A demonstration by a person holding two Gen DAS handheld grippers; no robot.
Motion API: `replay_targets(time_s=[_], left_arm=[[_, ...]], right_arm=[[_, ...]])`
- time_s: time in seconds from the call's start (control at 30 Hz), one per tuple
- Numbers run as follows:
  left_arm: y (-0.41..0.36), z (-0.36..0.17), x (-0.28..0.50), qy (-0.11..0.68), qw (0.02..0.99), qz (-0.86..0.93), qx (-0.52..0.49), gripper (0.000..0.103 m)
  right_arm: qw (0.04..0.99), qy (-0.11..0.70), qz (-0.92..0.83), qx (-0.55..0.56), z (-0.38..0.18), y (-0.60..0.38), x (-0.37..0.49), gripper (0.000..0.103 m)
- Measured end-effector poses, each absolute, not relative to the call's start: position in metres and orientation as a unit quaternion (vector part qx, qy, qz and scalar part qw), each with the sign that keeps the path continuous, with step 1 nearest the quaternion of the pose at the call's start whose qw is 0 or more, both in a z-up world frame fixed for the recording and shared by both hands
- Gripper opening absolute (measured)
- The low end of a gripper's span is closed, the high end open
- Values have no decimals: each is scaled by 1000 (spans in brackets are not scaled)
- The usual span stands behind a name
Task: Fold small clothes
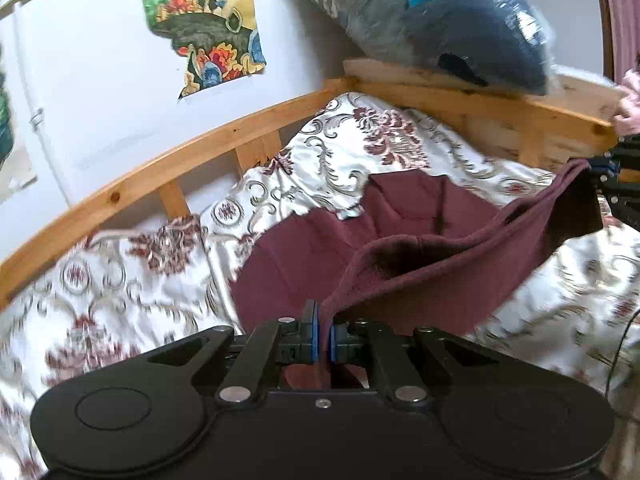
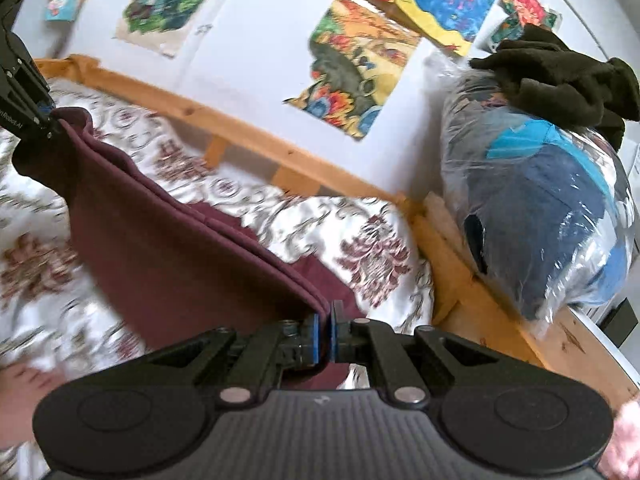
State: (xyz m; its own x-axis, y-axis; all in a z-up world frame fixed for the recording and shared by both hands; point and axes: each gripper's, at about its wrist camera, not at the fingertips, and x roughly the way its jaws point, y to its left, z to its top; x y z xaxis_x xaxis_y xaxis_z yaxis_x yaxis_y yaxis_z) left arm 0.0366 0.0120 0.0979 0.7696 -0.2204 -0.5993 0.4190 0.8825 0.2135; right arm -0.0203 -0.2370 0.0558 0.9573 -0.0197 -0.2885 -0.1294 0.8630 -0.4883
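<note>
A: Nearest, the left gripper (image 1: pixel 324 338) pinches one corner of the maroon garment (image 1: pixel 420 276); the right gripper (image 2: pixel 324 338) pinches the other.

B: The garment hangs stretched between them above the patterned bedspread (image 1: pixel 120 280); beyond stands the wooden bed frame (image 1: pixel 160 172).

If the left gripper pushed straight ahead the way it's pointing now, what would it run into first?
The left gripper is shut on the maroon garment, so it would first press into that cloth. Behind it probably comes the patterned bedspread, then the wooden bed rail; depth is unclear.
</note>
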Motion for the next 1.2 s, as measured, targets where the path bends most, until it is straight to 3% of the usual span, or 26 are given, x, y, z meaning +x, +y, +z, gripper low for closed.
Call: replay_targets(time_s=[0.23,0.43,0.77,0.87,0.93,0.97,1.03,1.07,1.13,1.2], left_arm=[[-12,84,149,289,919,-128,236,6],[-9,41,237,318,913,-126,224,7],[3,-15,295,389,883,-133,226,12],[3,-16,299,390,879,-136,238,22],[5,-17,301,388,881,-124,242,40],[8,-17,301,385,884,-115,240,42],[15,-16,301,383,888,-105,230,51],[20,-14,301,384,891,-102,221,55],[29,-10,299,385,896,-93,199,73],[38,-6,295,380,904,-83,179,81]], right_arm=[[964,120,4,-236,26,-239,87,7],[961,147,1,-233,-8,-237,159,7],[956,184,5,-229,-56,-234,216,15],[954,191,-6,-230,-63,-234,220,31],[955,197,-12,-222,-60,-238,221,53],[958,193,-13,-213,-58,-242,220,60],[961,189,-10,-203,-53,-245,215,83],[962,186,-9,-201,-51,-246,212,87],[963,181,-6,-199,-47,-246,208,96],[964,176,-4,-201,-45,-245,203,102]])
